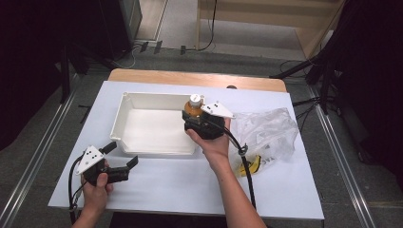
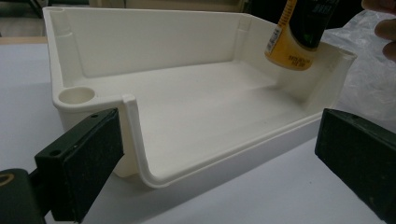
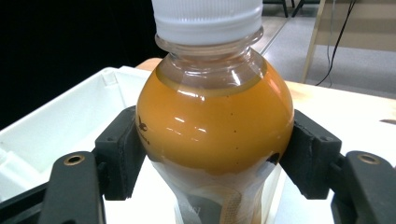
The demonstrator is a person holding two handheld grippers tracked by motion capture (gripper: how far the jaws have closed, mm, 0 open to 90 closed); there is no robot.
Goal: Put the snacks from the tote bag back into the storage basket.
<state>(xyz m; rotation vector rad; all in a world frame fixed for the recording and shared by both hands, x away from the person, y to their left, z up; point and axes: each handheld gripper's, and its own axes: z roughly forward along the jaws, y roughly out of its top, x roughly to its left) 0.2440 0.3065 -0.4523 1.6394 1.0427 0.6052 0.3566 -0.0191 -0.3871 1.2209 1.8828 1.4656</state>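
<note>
1. While it hangs above the right-hand end of the white plastic tray (image 1: 124,121), the orange drink bottle (image 3: 215,126) with its white cap (image 3: 208,16) sits clamped in the right gripper (image 1: 196,119).
2. Near the tray's low front wall, the left gripper (image 1: 122,155) rests with jaws apart, holding nothing.
3. To the right, a clear plastic bag (image 1: 268,130) lies crumpled on the white table (image 1: 190,185).

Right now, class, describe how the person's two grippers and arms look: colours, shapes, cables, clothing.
Both the left gripper and the right gripper are black, each topped by a pale grey three-cornered plate with dark dots. Their jaws end in blocky black pads. A black cable trails from the right gripper; another trails from the left. Both forearms are bare, no sleeves.
</note>
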